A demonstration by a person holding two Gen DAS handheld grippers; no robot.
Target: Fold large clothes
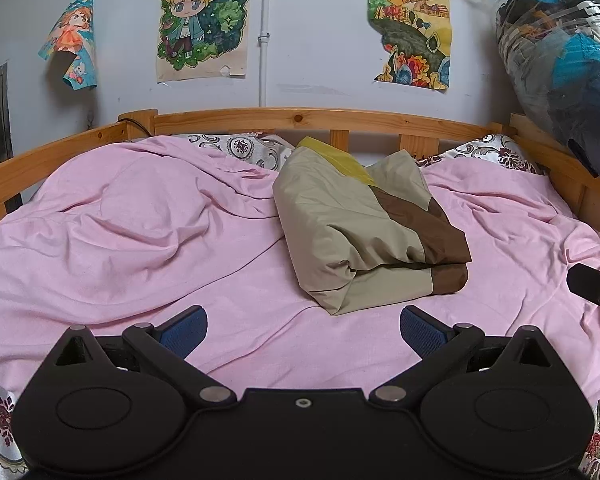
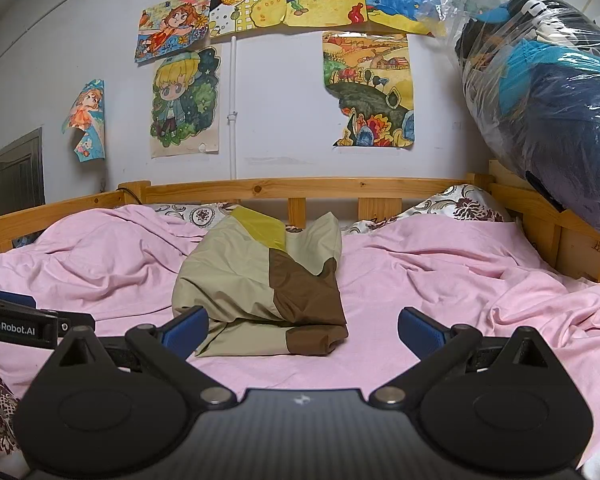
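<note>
Garment, folded, beige-brown-yellow cloth (image 1: pixel 364 224): lies mid-bed on rumpled pink sheet (image 1: pixel 140 240), far of both tongs. Left gripper (image 1: pixel 303 330) wide, empty; right gripper (image 2: pixel 303 330) wide, empty. Wooden bed rail (image 1: pixel 300 118) beyond.

I see a rumpled pink sheet (image 1: pixel 140 240) over the wooden bed frame (image 1: pixel 300 117), patterned pillows (image 2: pixel 466 204) at the rail — children's drawings (image 2: pixel 186 104) on the wall, a plastic-wrapped bundle (image 2: pixel 548 96) top right.
</note>
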